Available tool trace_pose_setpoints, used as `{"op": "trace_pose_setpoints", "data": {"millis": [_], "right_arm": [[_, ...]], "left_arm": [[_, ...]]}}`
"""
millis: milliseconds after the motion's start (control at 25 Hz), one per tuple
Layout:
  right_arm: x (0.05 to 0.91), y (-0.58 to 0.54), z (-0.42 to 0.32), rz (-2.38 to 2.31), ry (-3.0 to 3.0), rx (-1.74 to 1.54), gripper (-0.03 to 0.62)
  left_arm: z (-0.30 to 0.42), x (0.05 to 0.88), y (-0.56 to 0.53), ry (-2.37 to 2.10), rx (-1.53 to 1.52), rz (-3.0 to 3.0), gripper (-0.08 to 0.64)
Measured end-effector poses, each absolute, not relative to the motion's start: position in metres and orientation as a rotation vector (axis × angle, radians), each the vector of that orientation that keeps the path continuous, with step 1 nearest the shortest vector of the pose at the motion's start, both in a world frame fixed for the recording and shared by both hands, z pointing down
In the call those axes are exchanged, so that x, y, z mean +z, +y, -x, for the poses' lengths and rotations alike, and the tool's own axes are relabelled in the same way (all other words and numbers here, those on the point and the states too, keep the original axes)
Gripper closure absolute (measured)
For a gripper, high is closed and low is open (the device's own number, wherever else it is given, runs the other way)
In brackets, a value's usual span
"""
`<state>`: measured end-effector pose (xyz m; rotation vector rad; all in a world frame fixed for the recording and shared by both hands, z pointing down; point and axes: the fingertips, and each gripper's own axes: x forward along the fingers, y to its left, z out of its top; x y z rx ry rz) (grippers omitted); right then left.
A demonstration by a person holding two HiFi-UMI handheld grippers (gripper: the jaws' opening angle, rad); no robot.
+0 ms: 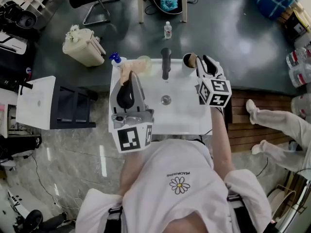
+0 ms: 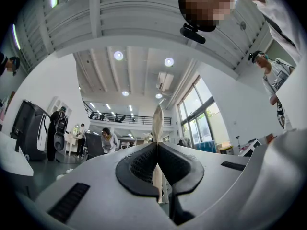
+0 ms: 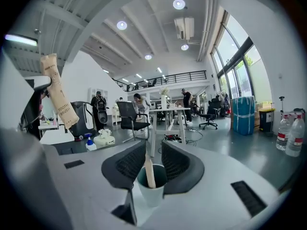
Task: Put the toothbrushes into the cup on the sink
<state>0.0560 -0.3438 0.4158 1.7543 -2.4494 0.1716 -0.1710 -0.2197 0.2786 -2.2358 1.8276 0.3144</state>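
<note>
A paper-wrapped toothbrush (image 2: 157, 123) stands upright between the jaws of my left gripper (image 2: 157, 152), which is shut on it. In the head view that gripper (image 1: 129, 79) hangs over the sink's left side, its beige toothbrush (image 1: 127, 72) pointing away from me. The same wrapped brush (image 3: 57, 92) shows at the left of the right gripper view. My right gripper (image 3: 153, 157) is open just in front of the cup (image 3: 152, 188), where another toothbrush (image 3: 149, 171) leans inside. Seen from the head, the cup (image 1: 188, 59) sits at the sink's back right, with the right gripper (image 1: 204, 64) beside it.
The white sink (image 1: 182, 118) has a black faucet (image 1: 166, 62) at the back middle and a drain (image 1: 166, 100). A blue-topped spray bottle (image 1: 115, 58) stands at its back left corner. On the floor are a white bag (image 1: 83, 45), a water bottle (image 1: 167, 29) and a person's legs (image 1: 272, 130).
</note>
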Motion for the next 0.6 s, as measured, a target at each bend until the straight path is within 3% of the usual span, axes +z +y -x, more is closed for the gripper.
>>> {"op": "trace_pose_setpoints", "data": {"millis": [600], "right_arm": [[0.294,-0.286,-0.032,-1.793,-2.666,-0.216,0.522]], "left_arm": [[0.168,0.275,-0.216,1.798,0.345,2.243,0.545]]}}
